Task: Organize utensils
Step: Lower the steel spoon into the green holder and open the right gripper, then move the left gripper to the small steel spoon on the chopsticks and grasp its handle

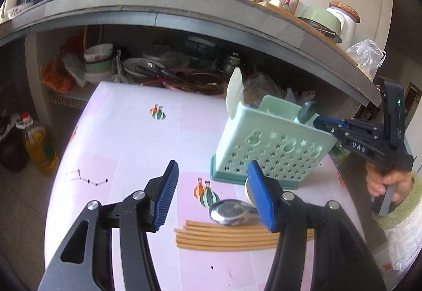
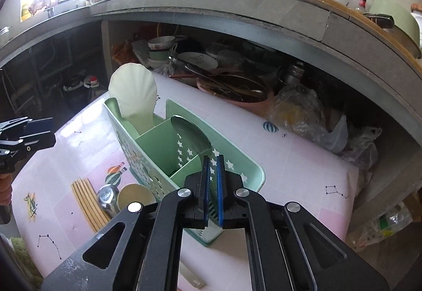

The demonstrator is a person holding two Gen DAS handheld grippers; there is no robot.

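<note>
Desk (image 1: 126, 132), covered in a pink-and-white patterned cloth, seen from both wrist views. Its far edge runs just in front of a low shelf (image 2: 232, 85) crowded with bowls, plates and pans, under a grey concrete counter (image 1: 158, 8). The left half of the desk surface is bare cloth in the left wrist view; to the right of the caddy, bare cloth extends to the desk's right edge in the right wrist view.

Green utensil caddy (image 1: 271, 148), perforated with stars, stands upright on the right part of the desk, divided into compartments. A cream shell-shaped scoop (image 2: 133, 93) stands in the end compartment; a metal spoon (image 2: 192, 135) stands bowl-up in a compartment near the other end.

Left tongs (image 1: 213, 196): blue pads wide apart, holding nothing, poised over loose items in front of the caddy: a row of wooden chopsticks (image 1: 224, 238), a steel ladle (image 1: 229, 213) resting on them, and a round cream-faced utensil (image 2: 135, 197) touching the caddy's base.

Right tongs (image 2: 213, 190): pads nearly together at the caddy's rim, just below the spoon's bowl; whether they pinch its handle cannot be told.
</note>
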